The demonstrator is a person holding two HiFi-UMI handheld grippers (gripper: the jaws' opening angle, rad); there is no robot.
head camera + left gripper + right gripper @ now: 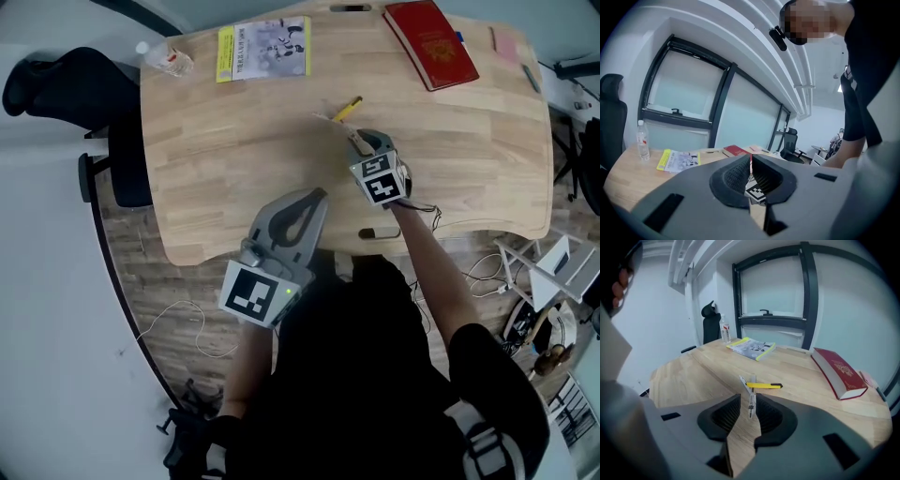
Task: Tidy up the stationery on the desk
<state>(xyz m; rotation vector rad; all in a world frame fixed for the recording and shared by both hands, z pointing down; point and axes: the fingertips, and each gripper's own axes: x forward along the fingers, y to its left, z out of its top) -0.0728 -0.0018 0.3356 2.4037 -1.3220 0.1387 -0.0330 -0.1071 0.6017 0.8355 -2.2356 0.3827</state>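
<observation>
Because its jaws rest together on nothing, the left gripper (750, 158) counts as spare, low over the near edge of the table (234, 141), which is pale wood with a smooth grain.

- Water bottle (169, 61): clear plastic, upright at the far left corner.
- Booklet (265, 49): thin and glossy with a yellow edge strip, lying flat.
- White pen (752, 401): slim round barrel, smooth, with a printed label. It lies flat mid-table between the parted jaws of the right gripper (747, 397), and the pads are not pressing on it.
- Handling: settle the ribbed pads either side of the barrel's middle, square to it. Close gently, as a hard round barrel would likely roll.
- Yellow pen (764, 386): black-tipped, possibly a cutter. It crosses the white pen near its far end, so lift clear of it.
- Red book (431, 42): thick hardcover with a gilt emblem, far right.
</observation>
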